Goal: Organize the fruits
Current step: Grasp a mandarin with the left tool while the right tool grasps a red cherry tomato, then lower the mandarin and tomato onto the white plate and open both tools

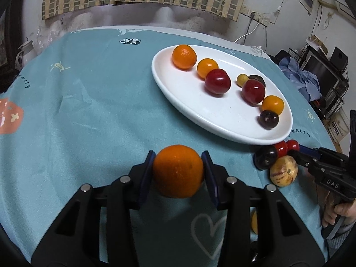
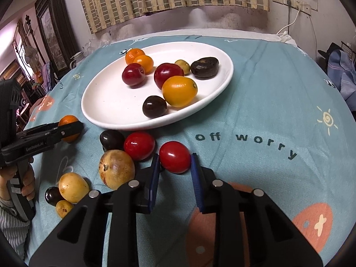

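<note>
With each claw clamped on fruit, the left claw point(image 1: 178, 170) on an orange point(image 1: 178, 170) and the right claw point(image 2: 175, 161) on a red fruit point(image 2: 175, 157), lift both straight up, then lower them gently onto bare space in the white plate point(image 2: 106, 102).

A: Where is the plate point(image 2: 106, 111) placed?

B: On the tablecloth point(image 2: 267, 102), toward the far side; eight fruits are spread inside it.

A: And nearer?

B: A cluster of fruits point(image 2: 115, 169) is found just before the plate's near rim. Right of it, a tomato point(image 2: 175, 157) is held between the right gripper point(image 2: 175, 173) pads. Left of it, an orange point(image 1: 178, 170) is clamped in the left gripper point(image 1: 178, 175).
</note>
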Available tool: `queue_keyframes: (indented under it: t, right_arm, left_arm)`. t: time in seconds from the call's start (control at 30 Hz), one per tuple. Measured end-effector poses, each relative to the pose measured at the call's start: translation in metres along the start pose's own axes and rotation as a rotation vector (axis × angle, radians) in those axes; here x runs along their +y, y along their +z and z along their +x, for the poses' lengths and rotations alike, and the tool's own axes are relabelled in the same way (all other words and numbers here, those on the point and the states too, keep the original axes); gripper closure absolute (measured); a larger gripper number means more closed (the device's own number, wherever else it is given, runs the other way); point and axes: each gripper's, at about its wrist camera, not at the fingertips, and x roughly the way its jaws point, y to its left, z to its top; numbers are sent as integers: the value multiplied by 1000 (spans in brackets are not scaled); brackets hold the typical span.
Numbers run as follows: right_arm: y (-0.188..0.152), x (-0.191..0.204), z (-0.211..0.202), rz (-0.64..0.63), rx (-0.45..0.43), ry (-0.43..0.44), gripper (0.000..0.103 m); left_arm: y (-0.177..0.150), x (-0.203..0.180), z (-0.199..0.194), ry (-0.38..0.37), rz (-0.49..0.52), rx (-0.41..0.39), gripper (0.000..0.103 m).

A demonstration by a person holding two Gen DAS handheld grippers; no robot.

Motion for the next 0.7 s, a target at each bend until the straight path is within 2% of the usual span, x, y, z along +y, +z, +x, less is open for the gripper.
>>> queue_keyframes:
  t: [0.13,0.27,0.37,0.47,0.5,0.53,0.57,0.6,0.7]
  right_arm:
    - [-1,-1,-16,6,-32,12,76]
    - [10,5,-49,10,-132,44,75]
    - [32,12,-52,19,-169,82,75]
    - [56,28,-27,6,-145,122,74]
    - [60,28,-19,19,-139,134,74]
    - [62,27,-12,42,-133,143,74]
    - [62,24,-6,76,-129,142,62]
    - [60,19,-2,110,-118,129,42]
    - [57,7,-12,121,-155,105,41]
  left_arm:
    - [2,-7,-23,5,8,-68,60]
    - [16,-21,-51,-27,29,-154,60]
    - [37,-39,-45,-33,58,-158,60]
    - [55,-48,-22,-28,38,-148,58]
    - [57,-47,-17,-35,20,-147,47]
    - [58,-45,-11,-41,-5,-143,24]
    - [57,-41,-8,-40,-21,-148,17]
    - [53,-37,-7,-53,-33,-161,16]
    - [51,-27,-11,-63,-38,-162,16]
